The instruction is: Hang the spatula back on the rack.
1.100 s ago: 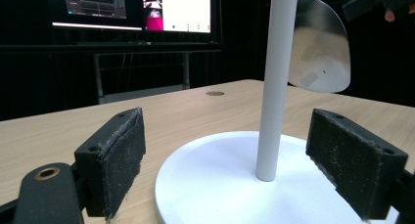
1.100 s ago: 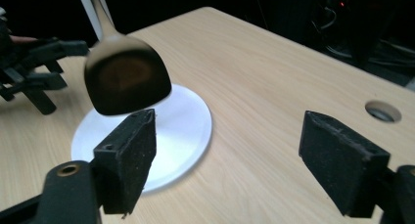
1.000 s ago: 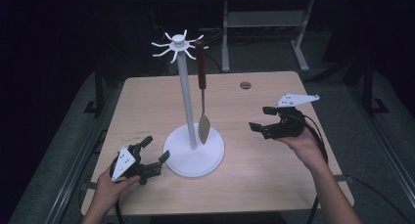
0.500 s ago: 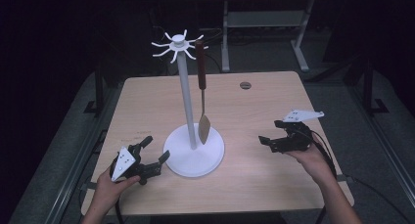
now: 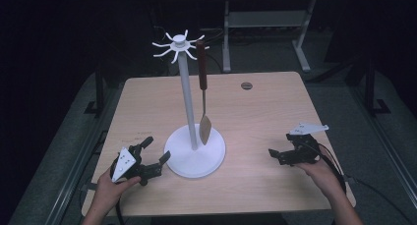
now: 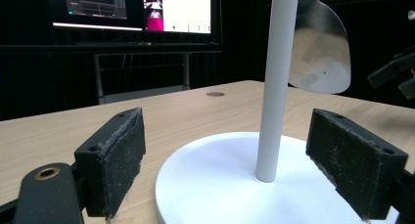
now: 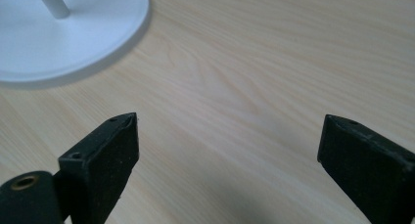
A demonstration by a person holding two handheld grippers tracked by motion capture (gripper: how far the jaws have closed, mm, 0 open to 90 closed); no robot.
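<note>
Both grippers low on the table, white stand between them

Left gripper at lower left, jaws wide, empty, facing the stand's base; right gripper at lower right, jaws wide, empty; the spatula hangs from the stand's top hooks at centre, blade just above the base.

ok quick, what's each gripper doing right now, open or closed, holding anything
Left gripper: open, holding nothing, jaws set wide beside the white stand.
Right gripper: open, holding nothing, over bare table.
</note>
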